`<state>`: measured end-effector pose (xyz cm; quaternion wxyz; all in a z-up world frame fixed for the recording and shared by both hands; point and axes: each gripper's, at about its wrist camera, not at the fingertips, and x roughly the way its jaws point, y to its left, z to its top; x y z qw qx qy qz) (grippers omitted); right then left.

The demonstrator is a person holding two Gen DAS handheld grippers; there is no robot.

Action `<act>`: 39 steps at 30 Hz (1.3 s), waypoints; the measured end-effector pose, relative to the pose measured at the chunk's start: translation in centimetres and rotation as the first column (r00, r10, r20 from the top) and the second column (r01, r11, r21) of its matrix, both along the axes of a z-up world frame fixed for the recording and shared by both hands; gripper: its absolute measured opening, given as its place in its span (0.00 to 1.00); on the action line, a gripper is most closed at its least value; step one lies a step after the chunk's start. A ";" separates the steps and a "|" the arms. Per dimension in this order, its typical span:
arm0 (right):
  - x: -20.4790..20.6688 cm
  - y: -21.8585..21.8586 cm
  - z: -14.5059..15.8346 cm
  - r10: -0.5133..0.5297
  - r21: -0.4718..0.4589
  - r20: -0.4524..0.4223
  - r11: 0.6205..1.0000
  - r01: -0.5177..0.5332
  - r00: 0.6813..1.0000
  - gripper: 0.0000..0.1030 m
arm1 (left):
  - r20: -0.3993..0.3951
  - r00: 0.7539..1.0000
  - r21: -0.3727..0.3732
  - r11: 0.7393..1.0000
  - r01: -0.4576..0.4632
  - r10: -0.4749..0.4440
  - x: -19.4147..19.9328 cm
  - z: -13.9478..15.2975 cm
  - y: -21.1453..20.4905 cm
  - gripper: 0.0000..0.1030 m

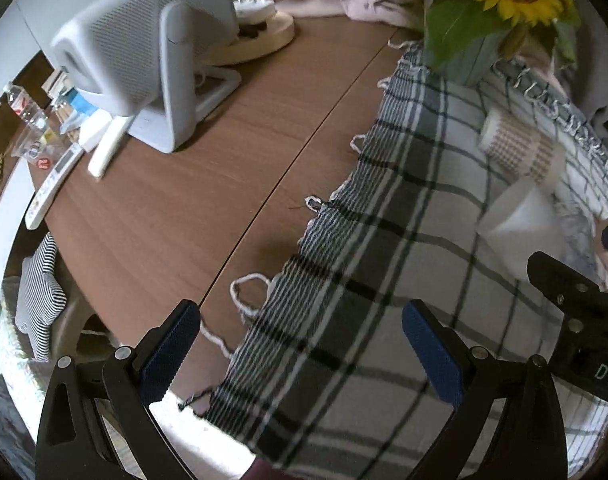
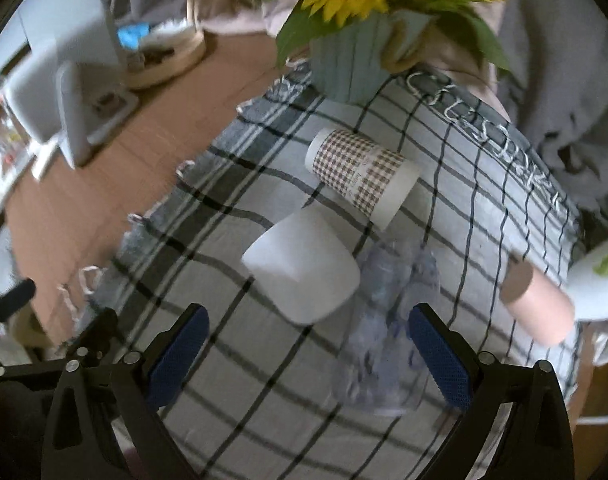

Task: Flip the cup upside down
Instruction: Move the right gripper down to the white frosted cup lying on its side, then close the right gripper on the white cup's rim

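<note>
hovering with my right gripper (image 2: 308, 344) spread wide and empty, the white cup (image 2: 304, 266) just ahead between the pads, resting on the checked cloth (image 2: 207, 360). my left gripper (image 1: 301, 346) also wide, holding nothing. plan: close mid-wall, not the rim; avoid the clear plastic cup (image 2: 388, 320) touching it and the gingham cup (image 2: 362, 176) behind.

The left gripper (image 1: 301, 356) hangs with its blue-padded fingers (image 1: 169, 354) spread wide and nothing between them, above the near edge of the checked cloth (image 1: 384, 264). The right gripper (image 2: 308, 356) is likewise spread wide and empty, over the cloth's middle, its black frame visible at the right edge of the left wrist view
</note>
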<state>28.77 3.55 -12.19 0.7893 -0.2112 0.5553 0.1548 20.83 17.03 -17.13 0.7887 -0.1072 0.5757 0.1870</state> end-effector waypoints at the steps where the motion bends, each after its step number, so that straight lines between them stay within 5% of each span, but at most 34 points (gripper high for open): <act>1: 0.5 0.5 -0.5 0.016 -0.026 -0.011 1.000 -0.016 1.000 0.96 | -0.009 1.000 -0.016 1.000 -0.001 0.001 0.4 -0.4 0.0 1.00; 17: 3.8 4.6 -5.8 0.117 -0.225 -0.100 0.965 -0.137 0.988 0.82 | -0.089 0.992 0.011 0.996 0.089 -0.088 3.2 -3.0 0.0 1.00; 24: 4.4 5.4 -7.5 0.133 -0.256 -0.122 0.953 -0.161 0.984 0.68 | -0.079 0.992 0.012 0.995 0.100 -0.099 3.7 -3.4 0.6 1.00; 39: 2.5 4.1 -4.0 -0.029 -0.025 -0.074 0.999 0.027 0.997 0.68 | 0.010 0.991 0.057 0.990 0.131 -0.132 2.2 -0.4 5.2 1.00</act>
